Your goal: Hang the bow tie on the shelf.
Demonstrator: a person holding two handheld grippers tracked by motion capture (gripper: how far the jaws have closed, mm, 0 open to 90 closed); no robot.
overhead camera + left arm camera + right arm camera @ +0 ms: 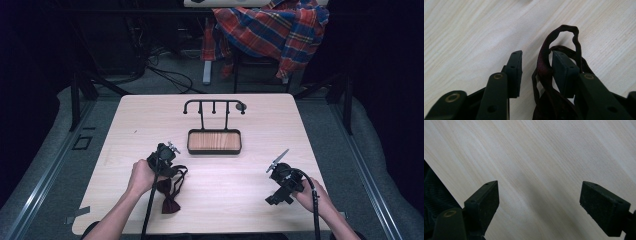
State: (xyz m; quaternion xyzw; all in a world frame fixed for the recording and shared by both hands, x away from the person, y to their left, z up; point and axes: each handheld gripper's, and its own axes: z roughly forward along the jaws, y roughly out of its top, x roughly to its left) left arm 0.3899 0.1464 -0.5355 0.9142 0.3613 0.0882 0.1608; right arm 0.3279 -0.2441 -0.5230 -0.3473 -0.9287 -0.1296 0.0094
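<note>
- Jaws of the left gripper (536,65) stand partly spread over the table (125,125), with the strap (543,58) of a dark red bow tie (169,196) lying between them; the strap leans on the inner face of one pad, the other pad stands clear, so nothing is pinched yet.
- Bow tie: in the high view it lies at about 7 o'clock on the table, its knot just below the left gripper (165,159) and its strap looped up toward 1 o'clock.
- Handling, as I judge it: light, soft and limp fabric; it will sag and slide, not resist. The thin strap loop is the easiest hold, though it may slip out of a loose grip; the knot is bulkier and surer.
- Right gripper (539,200): jaws wide apart over bare wood, holding nothing, at about 4 o'clock.
- Farther out: a black hook stand with wooden tray (214,141) at 12 o'clock from centre; a plaid shirt (272,27) beyond the table.
- Writing: none readable.
</note>
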